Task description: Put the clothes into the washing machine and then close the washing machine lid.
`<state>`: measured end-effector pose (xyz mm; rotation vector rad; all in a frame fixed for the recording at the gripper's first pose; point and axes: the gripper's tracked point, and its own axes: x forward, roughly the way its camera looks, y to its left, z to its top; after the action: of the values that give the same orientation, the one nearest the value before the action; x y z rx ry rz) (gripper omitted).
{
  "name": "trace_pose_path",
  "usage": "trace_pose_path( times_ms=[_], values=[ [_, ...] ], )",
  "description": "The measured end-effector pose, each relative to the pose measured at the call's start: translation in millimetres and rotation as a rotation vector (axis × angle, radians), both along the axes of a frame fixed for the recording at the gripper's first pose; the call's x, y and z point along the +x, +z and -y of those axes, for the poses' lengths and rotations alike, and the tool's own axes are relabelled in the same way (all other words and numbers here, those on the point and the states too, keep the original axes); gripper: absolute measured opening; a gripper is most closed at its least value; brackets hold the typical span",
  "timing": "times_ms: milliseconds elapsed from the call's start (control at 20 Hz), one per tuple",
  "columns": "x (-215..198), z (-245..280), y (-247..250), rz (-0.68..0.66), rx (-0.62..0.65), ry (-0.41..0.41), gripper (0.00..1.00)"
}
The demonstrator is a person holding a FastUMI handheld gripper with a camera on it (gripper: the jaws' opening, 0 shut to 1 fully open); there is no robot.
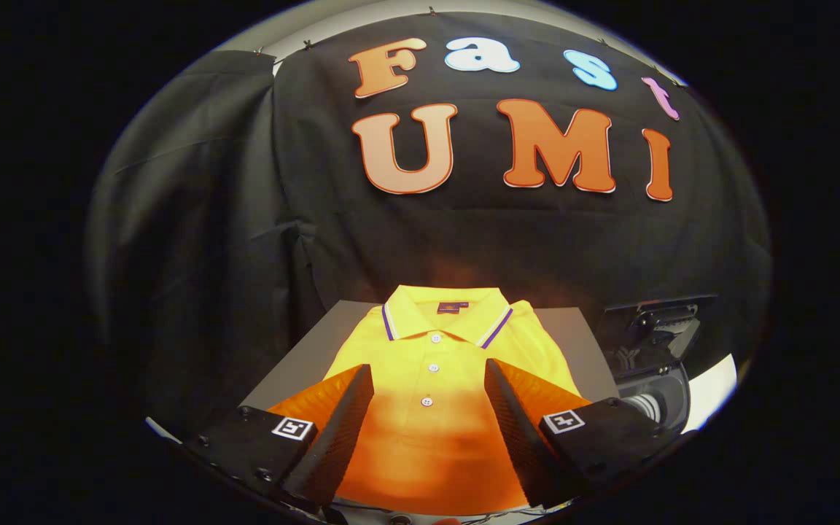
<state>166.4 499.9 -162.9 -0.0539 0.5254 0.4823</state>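
The washing machine (657, 364) is hard to make out: it sits in shadow at about four o'clock from the shirt, just past the right finger, and what can be seen is a dark raised part at its top, a dark curved body below and a pale patch beside it. Whether its lid is up or down cannot be told. The lower part of the polo shirt (431, 379) runs down behind and below the fingers, so its hem is hidden, and its sleeves cannot be seen clearly. The shirt is yellow, folded, lying flat on a grey table (296, 361) with its striped collar at twelve o'clock and three white buttons running down the front. The gripper (429, 379) hangs over it with its jaws spread wide and holding nothing; the left finger stands at about nine o'clock from the button row and the right finger at three o'clock, so the shirt's front lies between them and its collar just beyond their tips. Whether the fingers touch the cloth cannot be told.
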Motion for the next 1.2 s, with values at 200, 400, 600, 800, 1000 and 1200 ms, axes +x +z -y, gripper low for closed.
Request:
trace_pose_path(
  times_ms=[200,400,600,800,1000,1200],
  values=[
    [12.3,0.0,-30.3,-0.054,-0.088,-0.031,0.99],
    [10.7,2.8,-55.5,-0.077,-0.165,-0.036,0.99],
    [10.3,-1.5,-54.0,-0.086,-0.147,-0.032,0.97],
    [12.1,-3.1,-55.8,-0.098,-0.126,0.014,0.76],
    [11.3,-7.8,-57.9,-0.096,-0.150,0.082,0.26],
    [8.5,-8.2,-51.9,-0.026,-0.113,0.097,0.08]
  ],
)
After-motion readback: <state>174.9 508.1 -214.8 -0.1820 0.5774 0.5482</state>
